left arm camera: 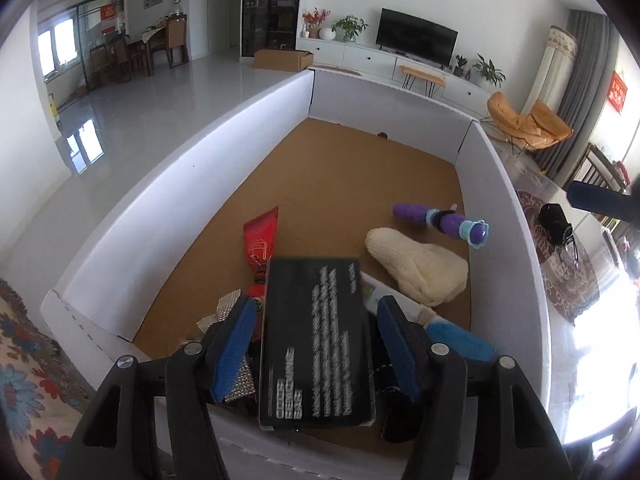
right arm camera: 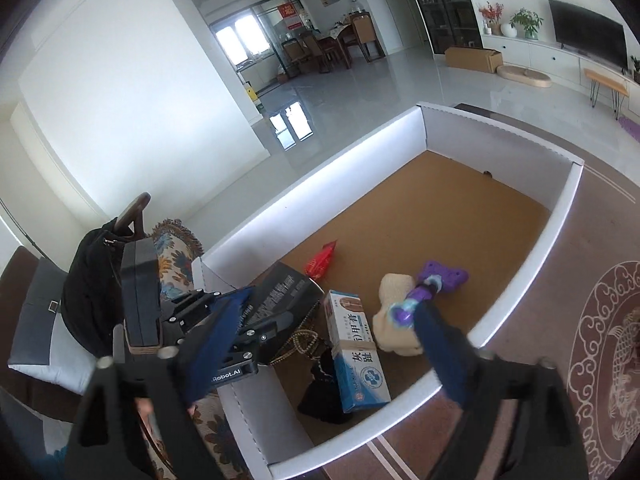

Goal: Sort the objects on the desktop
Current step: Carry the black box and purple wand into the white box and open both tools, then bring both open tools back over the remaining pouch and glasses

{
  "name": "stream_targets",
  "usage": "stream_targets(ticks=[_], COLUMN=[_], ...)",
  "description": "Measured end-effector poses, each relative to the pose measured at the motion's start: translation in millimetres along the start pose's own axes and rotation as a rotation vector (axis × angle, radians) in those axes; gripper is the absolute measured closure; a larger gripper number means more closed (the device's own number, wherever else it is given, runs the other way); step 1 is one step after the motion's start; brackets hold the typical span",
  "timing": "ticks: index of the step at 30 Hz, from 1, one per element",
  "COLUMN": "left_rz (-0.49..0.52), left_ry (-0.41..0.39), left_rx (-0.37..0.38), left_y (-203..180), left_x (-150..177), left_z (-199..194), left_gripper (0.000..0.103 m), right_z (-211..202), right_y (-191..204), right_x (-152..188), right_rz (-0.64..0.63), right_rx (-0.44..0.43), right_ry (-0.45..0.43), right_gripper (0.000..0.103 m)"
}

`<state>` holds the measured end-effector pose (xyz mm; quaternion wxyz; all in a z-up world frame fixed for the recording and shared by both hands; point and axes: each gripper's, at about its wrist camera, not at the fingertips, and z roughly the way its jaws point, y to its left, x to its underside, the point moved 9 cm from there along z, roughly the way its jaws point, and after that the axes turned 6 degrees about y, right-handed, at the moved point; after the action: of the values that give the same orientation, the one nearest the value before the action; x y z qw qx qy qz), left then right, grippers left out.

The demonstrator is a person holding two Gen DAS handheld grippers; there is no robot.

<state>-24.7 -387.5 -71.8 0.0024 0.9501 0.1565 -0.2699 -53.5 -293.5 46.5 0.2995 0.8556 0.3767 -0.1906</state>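
A white-walled bin (left arm camera: 160, 216) with a cork-brown floor holds the sorted things. My left gripper (left arm camera: 315, 300) hangs over its near corner with a black printed box (left arm camera: 316, 344) between its blue pads (left arm camera: 236, 344). A gap shows on each side, and the box is blurred. In the right wrist view the left gripper (right arm camera: 276, 320) and black box (right arm camera: 280, 292) are at the bin's left corner (right arm camera: 320, 196). My right gripper (right arm camera: 332, 300) stands wide open above the bin, holding nothing. A purple toy brush (right arm camera: 436, 280) lies on a cream knit piece (right arm camera: 394, 320) by its right finger.
Also in the bin: a red tube (left arm camera: 262, 240), a blue-and-white medicine box (right arm camera: 356, 352), a bead string (right arm camera: 300, 344), a black cloth item (right arm camera: 320, 392), a silver mesh piece (left arm camera: 224, 312). A patterned cloth (left arm camera: 24, 360) and black bag (right arm camera: 92, 292) lie left; a rug (right arm camera: 600, 340) right.
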Motion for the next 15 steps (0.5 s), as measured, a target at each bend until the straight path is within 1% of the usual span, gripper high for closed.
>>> stream_targets(ticks=[1,2,4,7,9,11,13,15], left_rz=[0.004,0.006,0.007,-0.012,-0.010,0.026,0.085,0.156], left_ry=[0.007,0.001,-0.038,-0.098,-0.125,-0.143,-0.168,-0.193], left_rx=[-0.018,-0.039,-0.070,-0.063,-0.018,0.036,0.092,0.161], left_y=[-3,-5,-7,-11,-26,-52,-87,-129], left_x=[-1,-3,-8,-11,-12,-11,-7,-1], left_z=[0,-1,-10,-27,-38,-51,-67,-84], left_gripper=[0.020,0.019,0.019,0.019,0.019,0.019,0.019,0.019], right_z=[-6,-10,-23,-49,-66,-79,-89,-105], right_y=[-6,-11,-26,-54,-89,-133,-183,-231], right_x=[4,9,21,48,74,107,148,189], right_rz=[0.001,0.004,0.017,0.048,0.087,0.126,0.182,0.258], right_rx=[0.000,0.005,0.042,0.124,0.220,0.352,0.499,0.605], right_ry=[-0.013,-0.019,-0.040,-0.113,-0.150,-0.165,-0.128,-0.080], right_gripper=[0.003,0.003,0.003,0.003,0.002,0.002,0.002,0.002])
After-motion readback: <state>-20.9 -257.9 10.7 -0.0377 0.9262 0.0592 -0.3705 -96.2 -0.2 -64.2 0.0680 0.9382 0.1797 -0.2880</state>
